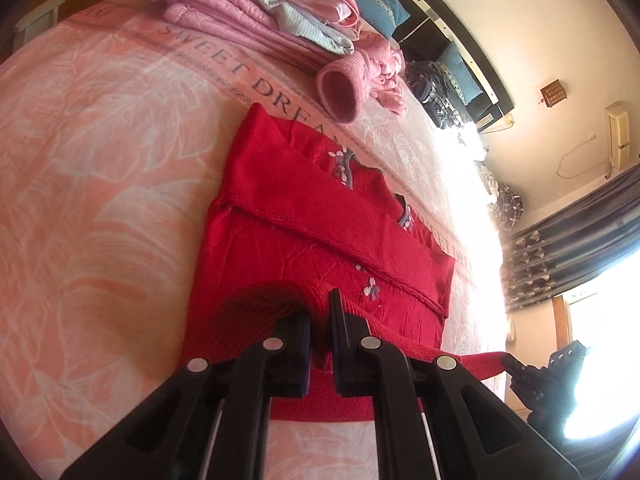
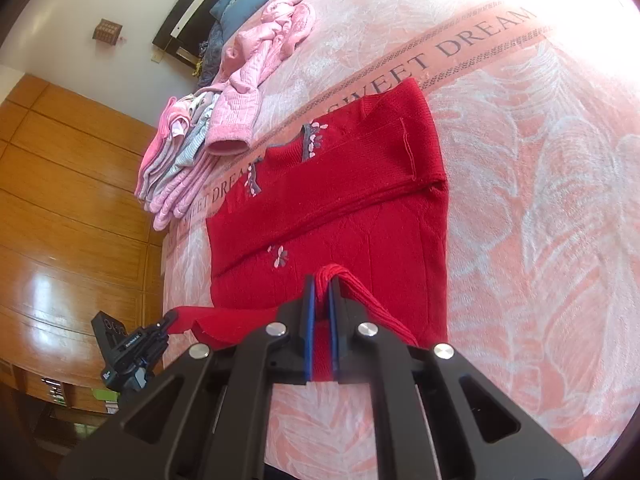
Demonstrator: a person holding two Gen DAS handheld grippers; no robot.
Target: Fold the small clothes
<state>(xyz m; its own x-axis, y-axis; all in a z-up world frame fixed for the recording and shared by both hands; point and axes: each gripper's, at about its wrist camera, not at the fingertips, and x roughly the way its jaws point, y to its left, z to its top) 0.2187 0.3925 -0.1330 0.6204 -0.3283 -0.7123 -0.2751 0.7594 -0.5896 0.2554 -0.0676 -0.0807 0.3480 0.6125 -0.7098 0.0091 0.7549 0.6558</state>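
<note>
Left gripper (image 1: 320,320): jaws clamped on the ribbed hem of the red knit sweater (image 1: 320,216), a fold of hem bunched between the pads. Right gripper (image 2: 322,292): likewise clenched on the hem, red knit pinched between its blue-lined fingers (image 2: 307,320). The hem is lifted off the bed and stretches between the two grippers; in the left wrist view the right gripper shows at the far end of the taut edge, low right, and in the right wrist view the left gripper shows at the hem's end, low left.

Sweater body lies flat on the pink bedspread (image 1: 100,160), neck end away from the grippers. One sleeve is folded across the chest. Small pale flower embroidery with grey stems sits on the front near the neckline and lower down.

The bedspread carries a leaf pattern and a printed band reading "SWEET DREAM" (image 2: 480,40), which runs just under the sweater's collar end.

Beyond the sweater: a stack of folded clothes (image 1: 256,4), pink and pale striped, on the bed. Beside it a loose pink quilted jacket (image 2: 260,68), one cuff open toward the sweater, apart from it.

Farther: blue pillow (image 2: 240,4) against a dark headboard (image 2: 192,12). Wooden wardrobe doors (image 2: 72,200) beside the bed. Dark curtains (image 1: 576,232) by a bright window.
</note>
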